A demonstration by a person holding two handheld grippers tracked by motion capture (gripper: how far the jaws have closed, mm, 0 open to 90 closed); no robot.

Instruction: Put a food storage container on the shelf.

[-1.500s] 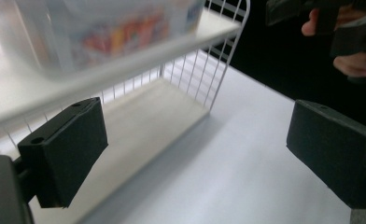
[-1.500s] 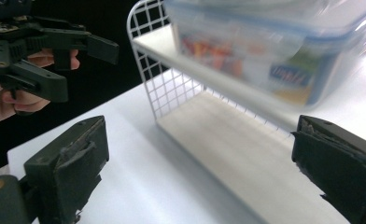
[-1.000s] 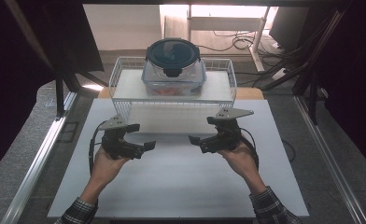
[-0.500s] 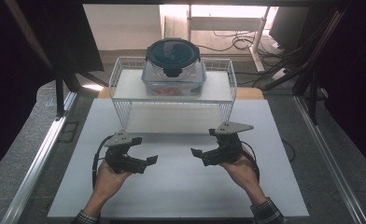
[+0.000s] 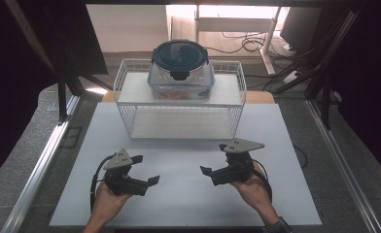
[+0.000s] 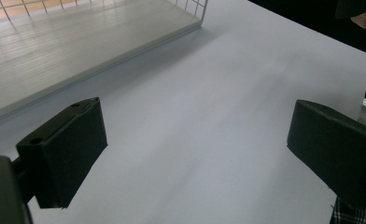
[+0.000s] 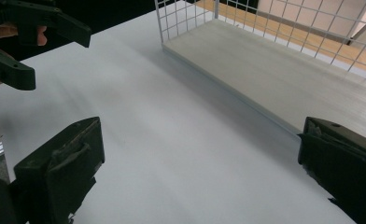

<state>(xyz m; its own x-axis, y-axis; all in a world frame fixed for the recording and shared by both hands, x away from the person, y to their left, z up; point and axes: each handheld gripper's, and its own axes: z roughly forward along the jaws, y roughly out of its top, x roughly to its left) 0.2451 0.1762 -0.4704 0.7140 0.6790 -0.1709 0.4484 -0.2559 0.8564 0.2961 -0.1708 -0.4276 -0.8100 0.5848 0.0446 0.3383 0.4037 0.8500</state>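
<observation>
A: What is different now, compared with a second ago?

B: Both grippers moved back toward the near edge of the white board. One second ago they were just in front of the wire rack; now the left gripper and the right gripper are well apart from it, both low above the board.

A: Do they hold something?

B: No. On both the jaws stand wide apart with nothing between them; the gripper views show bare board there.

A: And the container?

B: The lidded container stands on the top shelf of the rack, at the far edge of the board, and nothing touches it. I judge the hands are retreating, so the placing seems finished.
</observation>
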